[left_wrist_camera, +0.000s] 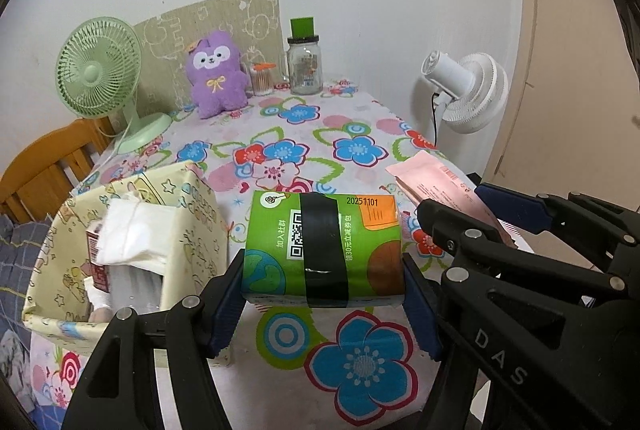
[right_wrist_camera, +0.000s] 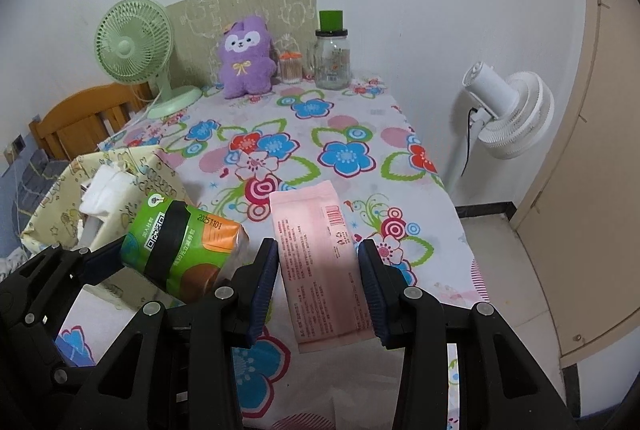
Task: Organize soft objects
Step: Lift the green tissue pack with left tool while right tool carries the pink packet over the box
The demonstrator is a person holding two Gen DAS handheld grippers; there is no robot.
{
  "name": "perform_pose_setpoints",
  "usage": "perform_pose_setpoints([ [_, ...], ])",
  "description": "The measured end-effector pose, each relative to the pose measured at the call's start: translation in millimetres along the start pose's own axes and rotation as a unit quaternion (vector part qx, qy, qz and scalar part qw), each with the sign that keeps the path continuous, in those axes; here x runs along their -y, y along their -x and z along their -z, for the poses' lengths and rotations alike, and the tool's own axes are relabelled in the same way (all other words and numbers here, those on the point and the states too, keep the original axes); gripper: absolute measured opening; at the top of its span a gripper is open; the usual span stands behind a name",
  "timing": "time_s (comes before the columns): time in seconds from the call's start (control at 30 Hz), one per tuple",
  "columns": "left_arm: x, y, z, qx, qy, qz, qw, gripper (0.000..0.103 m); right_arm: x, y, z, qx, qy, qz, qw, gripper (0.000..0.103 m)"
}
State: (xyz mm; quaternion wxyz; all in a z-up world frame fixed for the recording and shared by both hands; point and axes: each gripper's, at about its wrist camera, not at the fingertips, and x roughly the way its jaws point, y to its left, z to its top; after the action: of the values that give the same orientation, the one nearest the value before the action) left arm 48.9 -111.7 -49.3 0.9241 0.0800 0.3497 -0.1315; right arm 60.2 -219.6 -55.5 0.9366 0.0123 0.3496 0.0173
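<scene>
Green tissue pack (left_wrist_camera: 322, 246) clamped in left gripper (left_wrist_camera: 324, 294); right gripper (right_wrist_camera: 320, 290) apparently grips pink packet (right_wrist_camera: 320, 262)

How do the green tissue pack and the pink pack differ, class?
The green tissue pack is thick and blocky with black tape around it; the pink pack is flat, slim and untaped. The green one sits in the left gripper, the pink one in the right gripper. Both are soft packs held above the table.

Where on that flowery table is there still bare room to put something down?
The middle of the tablecloth lies bare, between the purple plush at the back and the storage box in front. The back edge is crowded: green fan, plush, glass jar.
</scene>
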Motion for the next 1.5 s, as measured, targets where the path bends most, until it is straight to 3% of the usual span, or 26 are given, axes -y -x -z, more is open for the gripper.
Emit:
perform_pose_setpoints([
  [0.7, -7.2, 39.9, -9.9, 0.034, -0.006, -0.009, 0.9994, 0.072, -17.7, 48.6, -10.4, 0.040, 0.008, 0.007, 0.999, 0.044],
  [1.5, -47.3, 55.6, -26.6, 0.054, -0.004, -0.020, 0.9983, 0.072, -60.7, 64.7, -39.3, 0.061, 0.025, -0.006, 0.998, 0.044],
])
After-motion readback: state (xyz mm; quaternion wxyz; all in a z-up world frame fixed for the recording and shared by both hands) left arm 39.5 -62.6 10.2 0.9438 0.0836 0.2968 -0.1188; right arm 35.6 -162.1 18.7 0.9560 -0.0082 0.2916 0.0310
